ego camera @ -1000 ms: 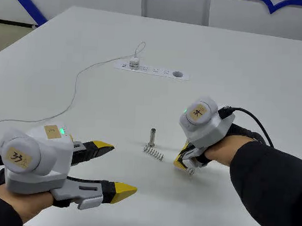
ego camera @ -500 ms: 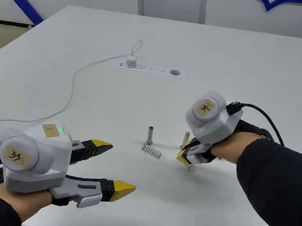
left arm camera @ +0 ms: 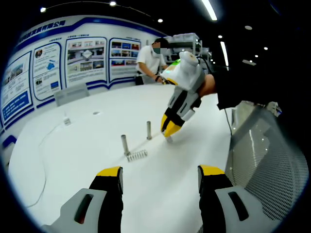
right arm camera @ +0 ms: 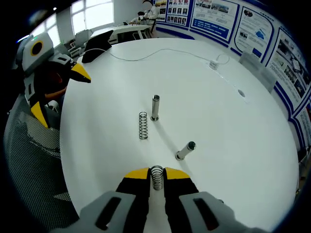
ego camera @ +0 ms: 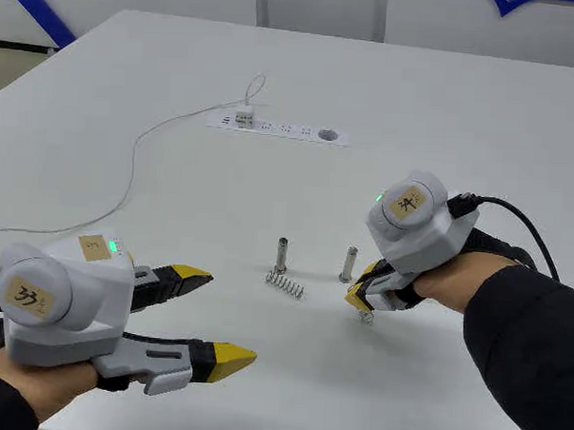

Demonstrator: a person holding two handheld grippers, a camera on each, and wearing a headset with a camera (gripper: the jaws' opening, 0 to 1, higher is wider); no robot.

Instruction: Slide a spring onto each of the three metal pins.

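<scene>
Two metal pins stand upright on the white table [ego camera: 100, 121], one [ego camera: 281, 254] left of the other [ego camera: 349, 263]. A loose spring [ego camera: 285, 285] lies just in front of the left pin. My right gripper [ego camera: 367, 300] is shut on a second spring [ego camera: 365, 316], tips down near the table, just right of the right pin. In the right gripper view that spring [right arm camera: 156, 177] sticks out between the yellow fingertips, with the near pin [right arm camera: 185, 151] close ahead and the far pin [right arm camera: 155, 107] and loose spring [right arm camera: 143, 125] beyond. My left gripper [ego camera: 218, 315] is open at the near left.
A white power strip [ego camera: 272, 129] lies further back, and its thin cable [ego camera: 137, 161] trails off to the left. A mesh chair [left arm camera: 262, 155] stands at the table's near side. A person [left arm camera: 154, 58] stands far behind the table.
My right gripper has moved a little to the right with its spring, uncovering the second pin. The left gripper has stayed open in place.
</scene>
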